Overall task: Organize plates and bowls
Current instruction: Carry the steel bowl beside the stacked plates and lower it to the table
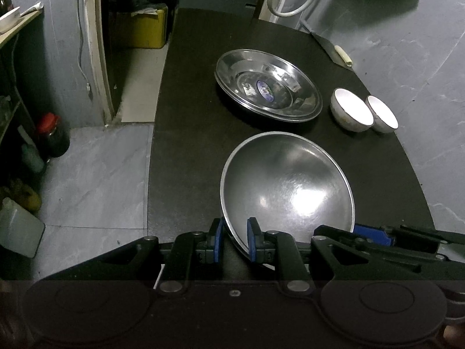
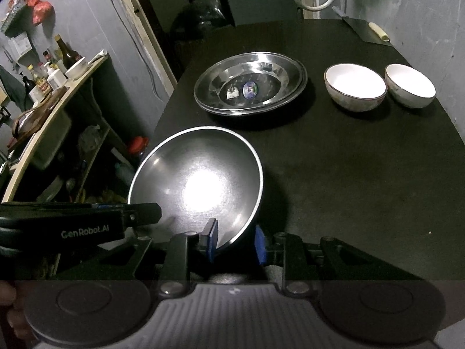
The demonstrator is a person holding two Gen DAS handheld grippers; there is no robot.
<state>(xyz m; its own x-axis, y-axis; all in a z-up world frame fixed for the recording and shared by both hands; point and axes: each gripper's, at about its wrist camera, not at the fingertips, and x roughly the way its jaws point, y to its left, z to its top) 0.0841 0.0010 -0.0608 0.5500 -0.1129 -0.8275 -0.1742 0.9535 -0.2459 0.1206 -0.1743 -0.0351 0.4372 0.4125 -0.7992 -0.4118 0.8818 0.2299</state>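
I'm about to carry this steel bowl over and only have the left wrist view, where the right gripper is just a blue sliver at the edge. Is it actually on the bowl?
Observer: Yes. The right gripper straddles the steel bowl at its near rim, one blue pad inside the bowl and one outside.
Operator: Good. Anything off to my left that I can't make out?
Observer: Bottles crowd the wooden shelf that stands left of the table.
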